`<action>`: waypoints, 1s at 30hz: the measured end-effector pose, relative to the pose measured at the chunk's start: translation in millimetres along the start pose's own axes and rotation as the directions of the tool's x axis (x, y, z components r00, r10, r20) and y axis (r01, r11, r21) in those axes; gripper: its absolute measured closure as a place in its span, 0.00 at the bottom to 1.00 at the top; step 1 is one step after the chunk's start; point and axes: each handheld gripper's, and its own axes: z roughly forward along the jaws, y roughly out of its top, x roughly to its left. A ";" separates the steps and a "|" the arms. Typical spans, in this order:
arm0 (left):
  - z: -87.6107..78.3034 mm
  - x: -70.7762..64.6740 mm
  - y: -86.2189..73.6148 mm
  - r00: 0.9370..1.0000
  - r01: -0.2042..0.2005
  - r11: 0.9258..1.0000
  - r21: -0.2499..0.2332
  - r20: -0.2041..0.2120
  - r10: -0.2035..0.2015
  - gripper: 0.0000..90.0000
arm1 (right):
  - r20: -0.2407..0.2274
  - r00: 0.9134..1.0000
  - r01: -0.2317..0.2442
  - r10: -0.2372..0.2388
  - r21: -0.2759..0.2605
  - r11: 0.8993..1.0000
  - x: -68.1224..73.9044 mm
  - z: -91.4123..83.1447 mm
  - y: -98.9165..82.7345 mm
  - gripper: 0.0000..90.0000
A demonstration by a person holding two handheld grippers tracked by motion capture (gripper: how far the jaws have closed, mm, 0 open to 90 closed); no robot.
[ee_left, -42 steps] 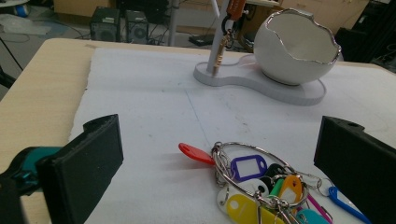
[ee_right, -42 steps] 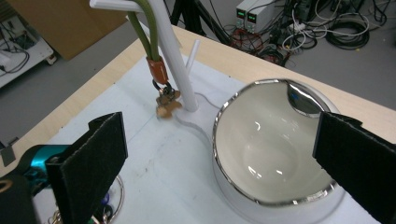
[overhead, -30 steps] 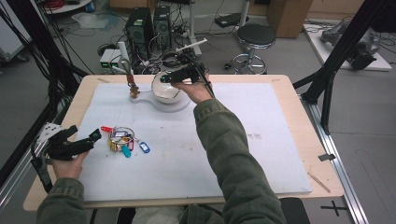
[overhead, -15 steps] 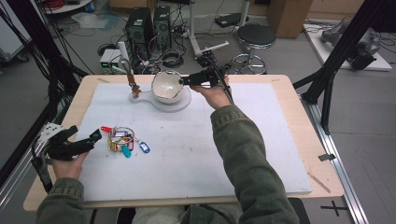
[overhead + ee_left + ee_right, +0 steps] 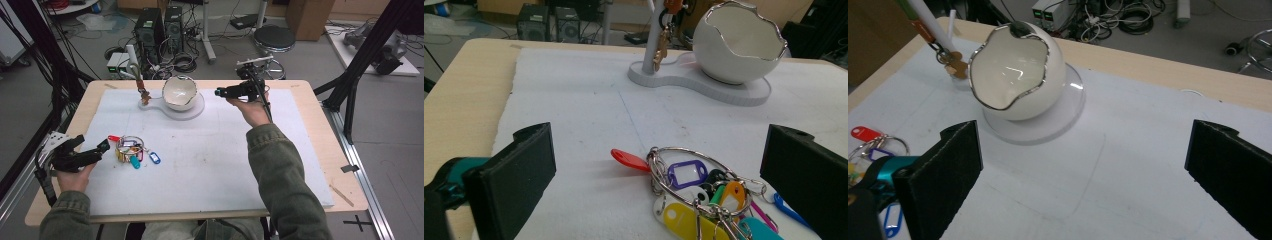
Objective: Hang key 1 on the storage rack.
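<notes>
A white eggshell-shaped bowl (image 5: 178,92) (image 5: 739,45) (image 5: 1015,75) sits on a white stand base (image 5: 192,109) at the far middle of the mat. A post on that base carries a hanging key (image 5: 144,94) (image 5: 659,47). A key ring with coloured tags (image 5: 132,150) (image 5: 696,192) lies at the near left. My left gripper (image 5: 104,146) (image 5: 659,190) is open, its jaws either side of the ring, just left of it. My right gripper (image 5: 220,92) (image 5: 1083,175) is open and empty, held above the mat to the right of the bowl.
A white foam mat (image 5: 210,150) covers most of the wooden table (image 5: 325,150). Beyond the far edge stand computer towers (image 5: 160,25), cables and a stool (image 5: 272,37). Black frame legs (image 5: 350,85) rise at the right.
My right gripper has drawn back from over the bowl, moving right and away from it, jaws open. The left gripper has stayed by the key ring.
</notes>
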 end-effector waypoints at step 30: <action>0.5 -1.5 -0.1 1.000 0.000 1.000 0.003 0.001 0.000 0.02 | 0.047 0.996 -0.075 0.076 -0.039 0.996 -39.9 -32.1 -68.6 0.01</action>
